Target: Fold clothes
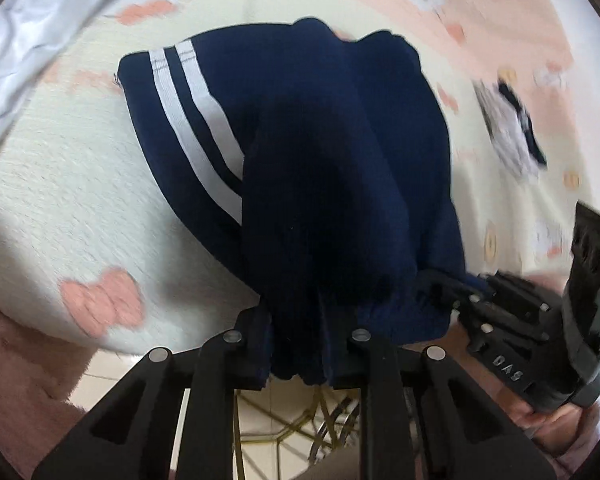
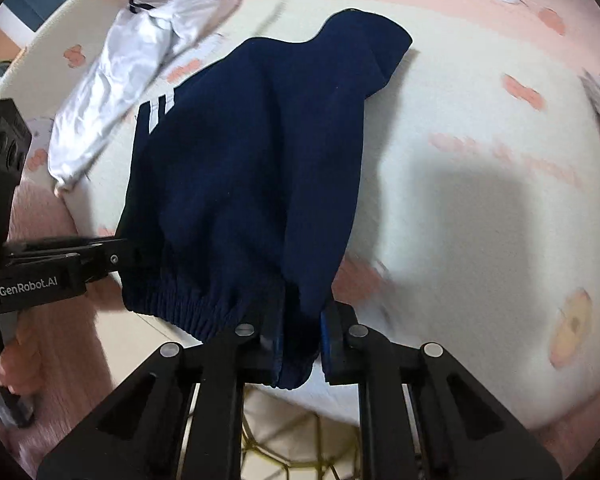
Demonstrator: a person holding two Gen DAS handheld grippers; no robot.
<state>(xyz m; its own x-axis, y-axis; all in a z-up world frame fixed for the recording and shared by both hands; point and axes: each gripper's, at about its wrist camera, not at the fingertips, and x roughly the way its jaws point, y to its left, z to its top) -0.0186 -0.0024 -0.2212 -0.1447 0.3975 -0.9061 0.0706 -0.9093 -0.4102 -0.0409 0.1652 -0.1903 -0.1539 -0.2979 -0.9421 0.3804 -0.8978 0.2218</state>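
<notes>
A pair of navy blue knit trousers with two white side stripes [image 1: 308, 168] lay folded over on a fluffy cream blanket printed with pink bows and cartoon cats [image 1: 52, 216], which covered what looked like a bed. The ribbed elastic waistband hung off the near edge of the blanket, and both claws had hold of it. The left claw [image 1: 298, 344] was pinching a bunched fold of the waistband, its black fingers [image 1: 236, 336] pressed against the navy cloth on either side. The right claw [image 2: 298, 344] was clamped on the other end of the same waistband, the fabric squeezed between its blue-faced pads [image 2: 326, 336]. In the right wrist view the left claw came in from the left edge and met the waistband's far corner, with part of a hand [image 2: 4, 364] wrapped round its handle. The trouser legs ran away from the claws across the blanket, the white stripes [image 1: 196, 120] showing along the left side and the far end rumpled into a hump. A crumpled silvery white garment [image 2: 128, 72] lay beyond the trousers to the left, just beside them. A small black and white patterned item [image 1: 512, 128], too blurred to identify, sat well apart to the right. Below the blanket's edge, pale tiled floor with gold lines [image 2: 284, 440] showed between the claw arms.
</notes>
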